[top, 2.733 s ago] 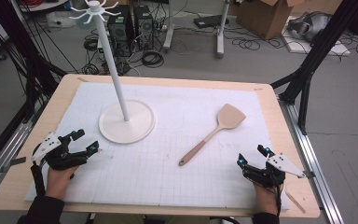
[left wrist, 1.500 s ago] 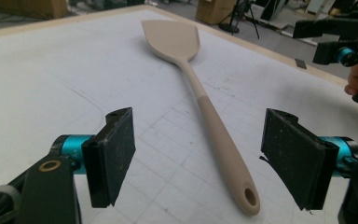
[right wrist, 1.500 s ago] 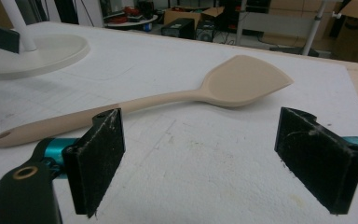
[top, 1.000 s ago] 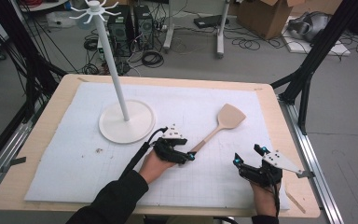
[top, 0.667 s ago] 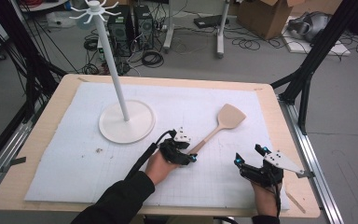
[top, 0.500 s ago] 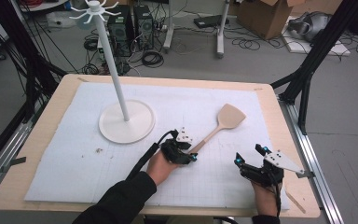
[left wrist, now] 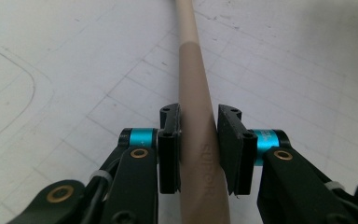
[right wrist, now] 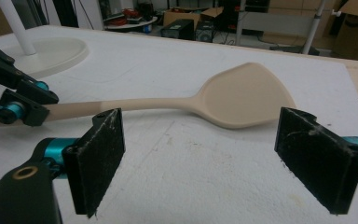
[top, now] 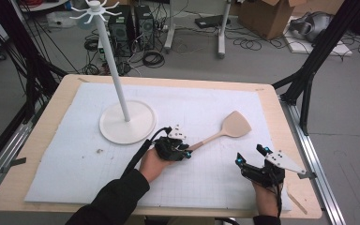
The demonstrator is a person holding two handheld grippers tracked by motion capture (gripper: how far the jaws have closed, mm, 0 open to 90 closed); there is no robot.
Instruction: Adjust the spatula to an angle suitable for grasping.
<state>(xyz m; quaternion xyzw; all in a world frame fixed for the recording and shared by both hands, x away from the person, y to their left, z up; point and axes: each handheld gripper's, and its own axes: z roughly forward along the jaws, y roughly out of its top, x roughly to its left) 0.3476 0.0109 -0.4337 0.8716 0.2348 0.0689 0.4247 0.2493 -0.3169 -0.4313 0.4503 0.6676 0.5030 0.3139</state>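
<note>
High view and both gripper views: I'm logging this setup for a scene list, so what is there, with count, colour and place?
spatula: one, beige, lying on the mat right of centre, blade toward the far right, handle end between the left gripper's fingers.
stand: one, white, round base on the mat's left half, tall pole with hooks on top.
mat: one, white with a faint grid, covering most of the table.
table: one, light wood, under the mat.
left gripper: one, black with blue accents, fingers closed on the spatula handle, having just been closing.
right gripper: one, black, near right on the mat, fingers wide open with nothing between them.
</note>
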